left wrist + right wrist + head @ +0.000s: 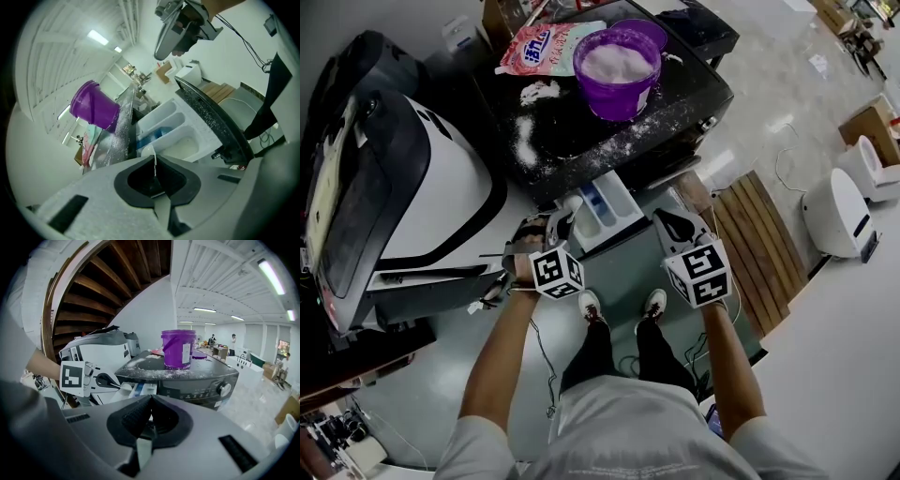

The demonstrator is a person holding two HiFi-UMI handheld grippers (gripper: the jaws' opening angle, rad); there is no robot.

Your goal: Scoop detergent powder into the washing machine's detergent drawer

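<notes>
— As the person stands facing the washing machine (675,103), both forearms stretch forward side by side. The left gripper (558,221) is up at the open detergent drawer (609,211). The right gripper (671,225) hangs just beside the drawer, on its right.

— What are the jaws doing?

— The left ones are clamped on the thin handle of a white scoop (148,151). Its bowl is close against the drawer's left edge, though I can't tell whether it touches. The right ones are pressed together with nothing between them.

— Anything crowding them?

— A white appliance with a dark lid (412,178) sits close on the left, and a wooden pallet (769,244) lies on the floor to the right. On the washer's dark top stands a purple bucket (617,70) full of pale powder. A pink detergent bag (546,47) lies beside it, and spilled powder (525,141) is scattered in front.

— And the drawer?

— It's pulled out from the washer's front. It's white and split into long compartments, and one of them has a blue insert.
</notes>
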